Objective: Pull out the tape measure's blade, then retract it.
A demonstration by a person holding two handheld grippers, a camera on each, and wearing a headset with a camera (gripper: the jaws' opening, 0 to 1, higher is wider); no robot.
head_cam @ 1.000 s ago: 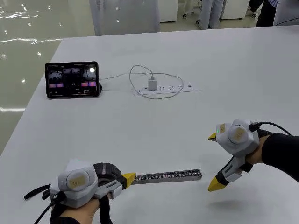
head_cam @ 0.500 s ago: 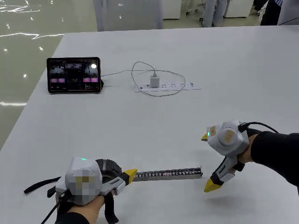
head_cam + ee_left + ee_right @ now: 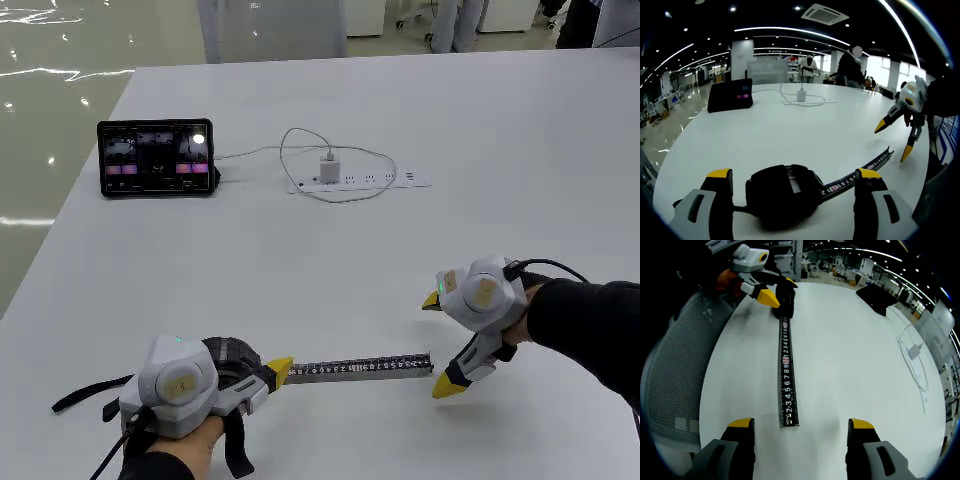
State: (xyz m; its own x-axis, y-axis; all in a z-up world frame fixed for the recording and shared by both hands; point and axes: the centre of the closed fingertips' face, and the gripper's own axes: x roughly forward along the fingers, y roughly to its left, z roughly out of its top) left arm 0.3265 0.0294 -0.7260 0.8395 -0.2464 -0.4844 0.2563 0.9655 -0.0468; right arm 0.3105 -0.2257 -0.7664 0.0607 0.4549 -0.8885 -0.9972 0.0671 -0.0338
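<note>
A black tape measure case (image 3: 232, 356) lies on the white table near the front edge, between the fingers of my left gripper (image 3: 262, 372). In the left gripper view the case (image 3: 785, 192) has a gap to each yellow fingertip, so my left gripper (image 3: 793, 174) is open around it. The blade (image 3: 355, 368) runs out flat to the right. Its tip lies between the spread fingers of my open right gripper (image 3: 438, 344). In the right gripper view the blade (image 3: 785, 370) ends just ahead of that gripper (image 3: 801, 424), with the case (image 3: 786, 297) far off.
A dark tablet (image 3: 156, 158) stands at the back left. A white power strip (image 3: 360, 183) with a plugged charger and a looped cable (image 3: 330, 172) lies mid-table. The table's left edge drops to a shiny floor. People stand beyond the far edge.
My right gripper has moved left and a little lower, closer to the blade's tip. The blade, the case and my left gripper have stayed in place.
</note>
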